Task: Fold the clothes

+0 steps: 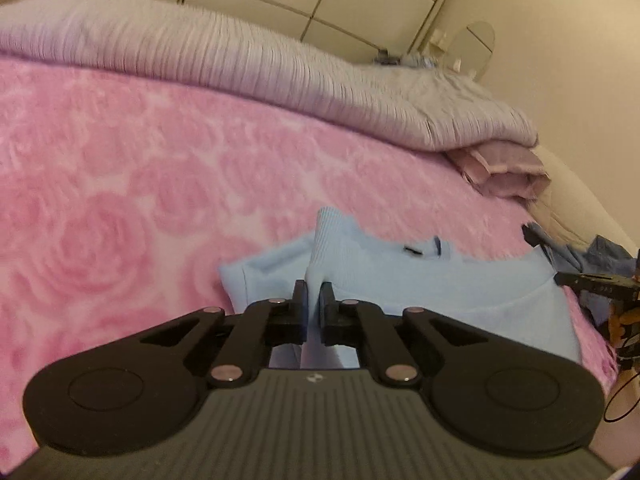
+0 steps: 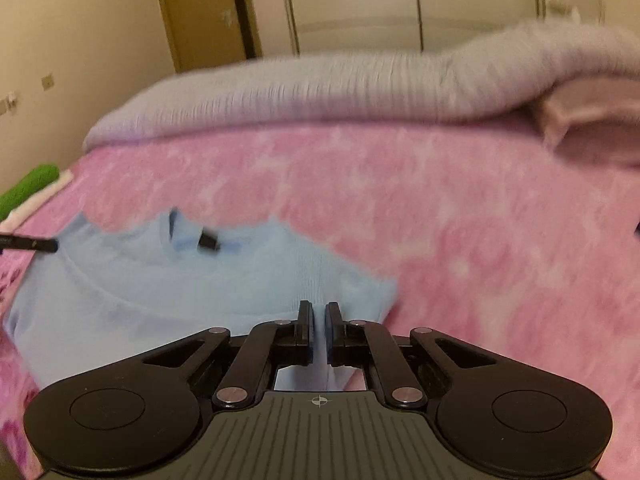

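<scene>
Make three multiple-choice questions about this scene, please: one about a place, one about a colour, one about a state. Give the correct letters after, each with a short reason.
1. Where does the light blue garment lie?
A. on the pink rose-patterned blanket
B. on a wooden floor
C. inside a wardrobe

2. What colour is the ribbed cover piled at the far side of the bed?
A. bright green
B. pale lilac
C. dark brown

3. In what state is the left gripper?
A. wide open over the blanket
B. shut on a fold of the blue garment
C. shut on nothing

Answers:
1 A: pink blanket shows all around the garment.
2 B: its ribbed fabric looks pale lilac in both views.
3 B: blue fabric rises pinched between its nearly closed fingers.
</scene>
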The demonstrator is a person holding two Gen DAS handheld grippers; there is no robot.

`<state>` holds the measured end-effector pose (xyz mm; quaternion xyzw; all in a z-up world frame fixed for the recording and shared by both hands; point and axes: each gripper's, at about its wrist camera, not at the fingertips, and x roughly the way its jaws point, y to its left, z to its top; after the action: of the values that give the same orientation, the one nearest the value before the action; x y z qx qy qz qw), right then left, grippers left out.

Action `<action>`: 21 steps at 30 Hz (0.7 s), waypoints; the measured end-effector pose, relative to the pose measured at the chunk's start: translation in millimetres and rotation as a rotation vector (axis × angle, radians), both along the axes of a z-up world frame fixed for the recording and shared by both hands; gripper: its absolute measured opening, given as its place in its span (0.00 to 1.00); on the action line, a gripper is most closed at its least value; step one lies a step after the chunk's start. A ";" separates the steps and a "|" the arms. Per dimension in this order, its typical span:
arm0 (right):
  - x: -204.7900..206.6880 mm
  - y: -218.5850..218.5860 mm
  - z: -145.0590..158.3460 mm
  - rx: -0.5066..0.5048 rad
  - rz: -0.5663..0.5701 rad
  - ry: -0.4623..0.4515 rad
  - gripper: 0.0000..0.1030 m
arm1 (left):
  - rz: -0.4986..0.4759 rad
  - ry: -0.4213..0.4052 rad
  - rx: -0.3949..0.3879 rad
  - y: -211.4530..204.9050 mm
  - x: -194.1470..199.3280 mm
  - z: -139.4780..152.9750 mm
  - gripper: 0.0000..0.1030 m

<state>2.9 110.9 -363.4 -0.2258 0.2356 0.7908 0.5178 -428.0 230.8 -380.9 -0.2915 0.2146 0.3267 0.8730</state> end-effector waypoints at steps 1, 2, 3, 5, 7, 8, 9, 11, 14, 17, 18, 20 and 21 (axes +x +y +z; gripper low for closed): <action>-2.4 4.4 0.6 0.013 -0.004 -0.001 0.04 | 0.010 0.019 0.012 3.7 5.0 -1.8 0.03; -8.0 11.0 -1.7 0.020 -0.007 -0.018 0.04 | 0.019 0.038 0.024 7.4 10.0 -3.6 0.03; -15.3 17.9 -5.4 0.024 -0.009 -0.047 0.04 | 0.021 0.049 0.033 11.6 14.8 -6.0 0.03; -30.0 32.1 -12.8 0.032 -0.008 -0.109 0.04 | 0.029 0.062 0.066 18.1 23.9 -7.0 0.03; -35.8 42.8 -17.3 0.055 -0.017 -0.137 0.03 | 0.039 0.068 0.111 22.9 32.0 -5.4 0.03; -35.4 47.5 -17.8 0.065 -0.025 -0.135 0.03 | 0.046 0.058 0.131 26.1 32.6 -3.2 0.03; -34.0 52.2 -17.9 0.072 -0.034 -0.126 0.03 | 0.053 0.045 0.144 31.5 33.9 -1.1 0.03; -31.4 61.7 -18.3 0.085 -0.052 -0.109 0.03 | 0.052 0.053 0.149 39.1 39.1 -3.1 0.03; -33.7 75.2 -25.5 0.081 -0.067 -0.130 0.03 | 0.044 0.094 0.157 48.7 51.5 -11.6 0.03; -34.8 86.4 -37.6 0.060 -0.084 -0.146 0.03 | 0.044 0.121 0.160 56.3 60.6 -22.0 0.03; -34.3 87.8 -40.4 0.059 -0.092 -0.144 0.03 | 0.050 0.121 0.159 57.5 61.6 -26.4 0.03; -32.8 88.0 -43.7 0.066 -0.110 -0.134 0.03 | 0.060 0.099 0.169 55.2 59.9 -29.2 0.03; -32.1 88.2 -45.3 0.070 -0.118 -0.128 0.03 | 0.062 0.088 0.184 52.7 58.5 -28.7 0.03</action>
<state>-29.2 199.1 -408.7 -0.2436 0.1872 0.7505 0.5852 -369.5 283.5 -409.6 -0.2020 0.2126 0.3845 0.8753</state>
